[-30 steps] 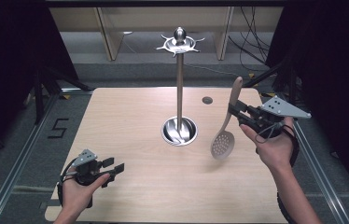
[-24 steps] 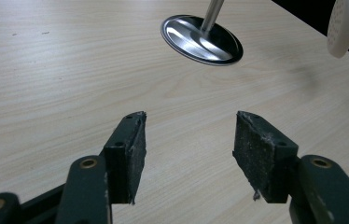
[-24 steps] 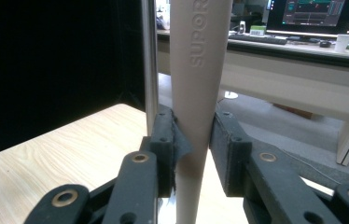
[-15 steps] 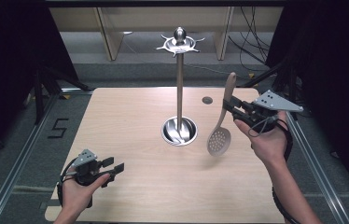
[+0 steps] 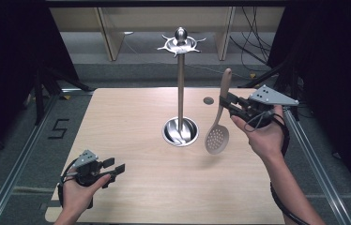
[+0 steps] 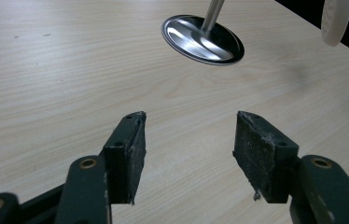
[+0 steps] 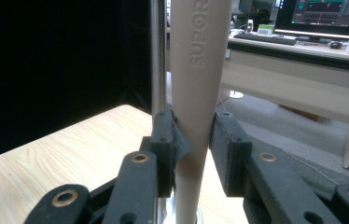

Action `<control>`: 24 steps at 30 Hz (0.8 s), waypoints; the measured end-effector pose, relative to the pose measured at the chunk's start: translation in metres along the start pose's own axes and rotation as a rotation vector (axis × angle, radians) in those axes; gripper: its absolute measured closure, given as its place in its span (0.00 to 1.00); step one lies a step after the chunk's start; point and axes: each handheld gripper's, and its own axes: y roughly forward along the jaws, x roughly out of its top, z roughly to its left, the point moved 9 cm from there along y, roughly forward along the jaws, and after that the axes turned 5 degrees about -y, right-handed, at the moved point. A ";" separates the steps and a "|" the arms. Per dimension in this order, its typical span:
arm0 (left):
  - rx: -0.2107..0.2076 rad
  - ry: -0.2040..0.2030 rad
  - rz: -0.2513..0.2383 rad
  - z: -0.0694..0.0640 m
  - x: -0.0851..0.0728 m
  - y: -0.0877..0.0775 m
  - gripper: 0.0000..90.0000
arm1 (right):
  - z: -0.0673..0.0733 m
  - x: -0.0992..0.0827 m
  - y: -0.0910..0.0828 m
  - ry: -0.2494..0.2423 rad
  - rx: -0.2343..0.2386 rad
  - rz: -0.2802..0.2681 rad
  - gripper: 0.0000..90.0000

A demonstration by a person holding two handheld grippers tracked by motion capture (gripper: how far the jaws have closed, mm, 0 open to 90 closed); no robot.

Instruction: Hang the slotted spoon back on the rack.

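Beige plastic slotted spoon (image 5: 219,126) clamped by the handle in right gripper (image 5: 226,101), handle up, round perforated bowl hanging above the table, clear of it. Smooth matte handle with raised lettering seen between the pads (image 7: 165,140) in the right gripper view. Just beside, a polished steel utensil stand (image 5: 180,84): thin upright pole, dished round base, star-shaped hook ring on top. Left gripper (image 5: 116,168) low at the near-left corner, jaws spread wide, nothing between the worn black pads (image 6: 263,149). Pale wood-grain table (image 5: 126,117); small dark disc (image 5: 208,100) near the far edge. Dark curtains around, desk with monitor (image 7: 324,14) beyond.
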 end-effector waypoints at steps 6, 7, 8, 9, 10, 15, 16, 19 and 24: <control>0.000 0.000 0.000 0.000 0.000 0.000 0.48 | 0.002 0.002 0.005 0.014 0.006 0.012 0.80; 0.001 -0.001 0.000 0.000 0.000 0.000 0.48 | 0.003 0.002 0.006 0.023 0.004 0.017 0.80; 0.001 -0.002 0.001 0.000 0.000 0.000 0.48 | 0.002 0.004 0.007 0.008 0.003 0.008 0.80; -0.001 -0.002 0.001 0.000 0.000 0.000 0.48 | 0.001 0.004 0.007 -0.002 0.001 0.012 0.80; -0.002 -0.005 0.001 -0.001 0.000 0.000 0.48 | 0.000 0.006 0.009 -0.010 -0.002 0.002 0.80; -0.001 -0.010 0.001 -0.001 0.000 0.001 0.48 | 0.001 0.008 0.012 -0.010 0.003 0.008 0.80; 0.000 -0.012 0.000 -0.001 0.000 0.000 0.48 | 0.002 0.008 0.013 -0.004 0.000 0.006 0.80; 0.001 -0.014 0.000 0.000 0.000 0.000 0.48 | 0.002 0.009 0.015 -0.004 0.000 0.011 0.80; 0.009 -0.009 0.003 0.000 0.000 0.000 0.48 | 0.003 0.012 0.018 -0.010 0.007 0.019 0.80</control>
